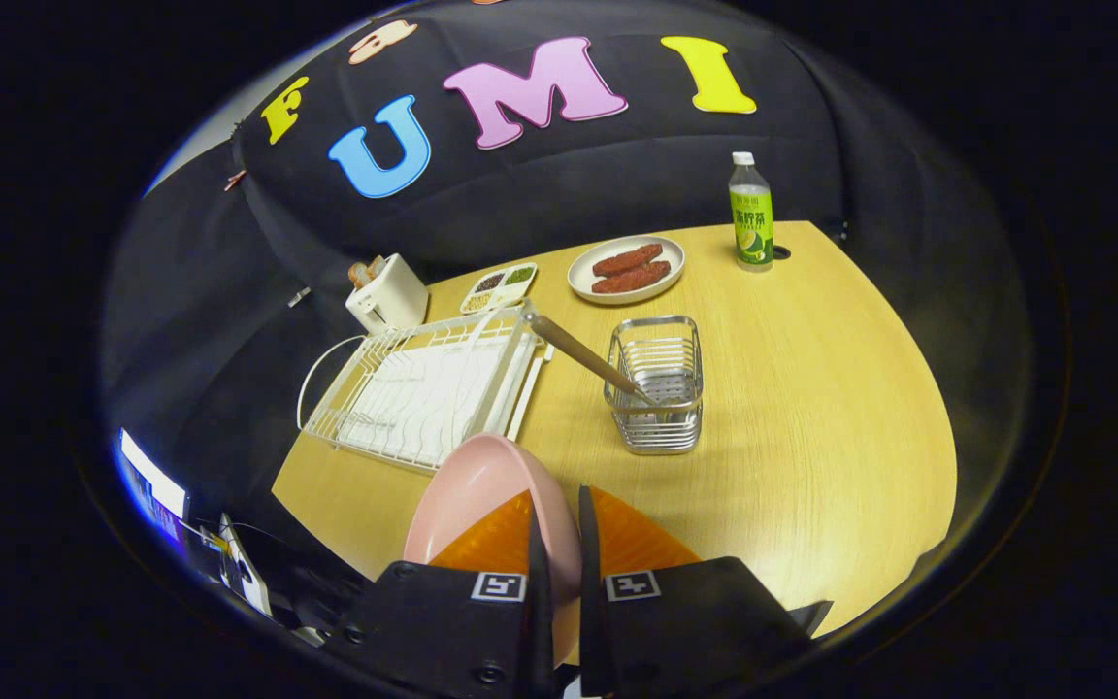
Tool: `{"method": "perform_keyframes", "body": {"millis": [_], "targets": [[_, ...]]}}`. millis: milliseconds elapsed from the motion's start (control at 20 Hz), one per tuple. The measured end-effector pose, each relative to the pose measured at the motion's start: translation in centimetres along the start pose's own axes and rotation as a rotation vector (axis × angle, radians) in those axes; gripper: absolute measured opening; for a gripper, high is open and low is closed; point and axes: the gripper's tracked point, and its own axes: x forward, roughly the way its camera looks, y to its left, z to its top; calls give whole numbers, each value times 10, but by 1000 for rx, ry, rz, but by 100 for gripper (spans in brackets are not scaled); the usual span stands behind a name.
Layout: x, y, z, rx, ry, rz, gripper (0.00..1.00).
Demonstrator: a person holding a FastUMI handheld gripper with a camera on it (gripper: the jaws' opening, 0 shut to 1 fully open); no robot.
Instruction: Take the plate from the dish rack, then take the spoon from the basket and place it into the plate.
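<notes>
**Pink plate clamped on edge, spoon waiting in the basket**

Gripper (559, 544) fingers are pressing together on the pink plate (481, 495), pinching its rim from both sides, so the plate is standing on edge right at the camera. Its lower part is disappearing behind the fingers, and I can't tell whether it is touching the wooden table (811, 437).

Beyond the fingers, the wire basket (656, 383) is standing near the middle of the table, and the spoon (583, 357) is leaning in it, handle sticking up and out toward the dish rack (423, 393); its bowl end is hard to make out through the wires. The rack is sitting just beside the basket, hanging partly over the table's edge.

Farther back, a white plate (627, 269) is carrying two reddish-brown pieces of food, a divided tray (499, 286) is holding small portions too tiny to identify, a toaster (386, 291) is sitting at the edge, and a bottle (750, 214) is standing upright at the far edge.

Open tabletop is stretching beside the basket and just ahead of the fingers.
</notes>
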Motion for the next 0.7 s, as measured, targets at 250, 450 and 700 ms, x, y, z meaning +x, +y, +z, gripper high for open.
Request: {"method": "perform_keyframes", "body": {"millis": [250, 450, 700], "targets": [[37, -32, -27, -13, 65, 39, 16], [52, -36, -35, 4, 86, 91, 18], [52, -41, -36, -43, 73, 94, 27]]}}
